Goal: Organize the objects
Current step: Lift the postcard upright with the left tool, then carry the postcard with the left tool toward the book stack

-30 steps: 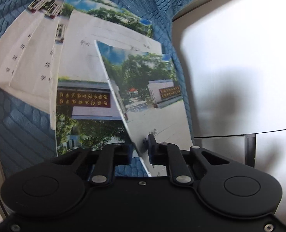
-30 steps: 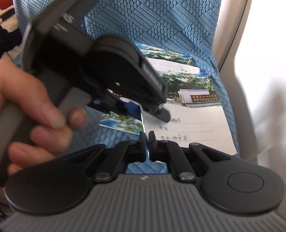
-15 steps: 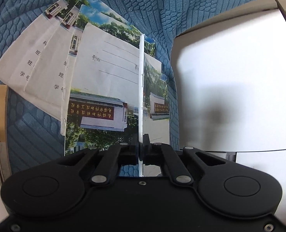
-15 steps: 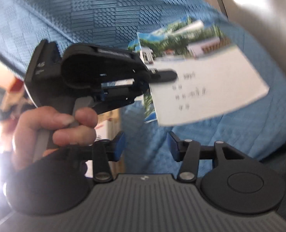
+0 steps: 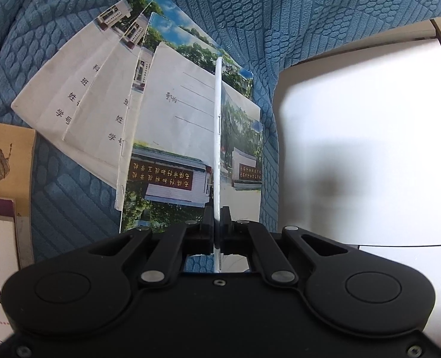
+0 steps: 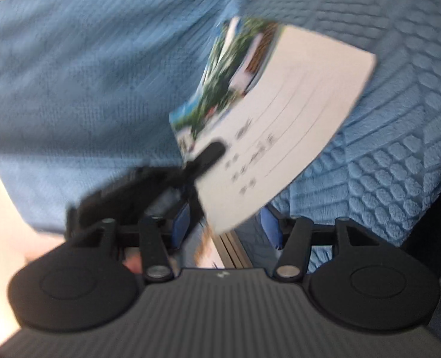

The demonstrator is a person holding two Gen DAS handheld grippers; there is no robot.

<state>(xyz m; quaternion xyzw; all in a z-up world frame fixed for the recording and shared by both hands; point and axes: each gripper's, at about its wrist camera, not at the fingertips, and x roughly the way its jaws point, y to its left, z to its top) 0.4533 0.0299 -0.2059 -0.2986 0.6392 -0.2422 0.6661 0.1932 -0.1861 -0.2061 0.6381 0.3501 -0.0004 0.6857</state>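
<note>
Since the earlier frame your left gripper (image 5: 217,223) has turned the held notebook (image 5: 218,137) from face-on to edge-on above the fanned notebooks (image 5: 172,113) on the blue cover (image 5: 280,6), and your right gripper (image 6: 224,226) has just been opening. Keep the spine square to the fan and lower it flat before letting go. Left jaws are clamped on the notebook's lower edge; right jaws stand part open, gripping nothing, with the notebook's corner hanging between them.
</note>
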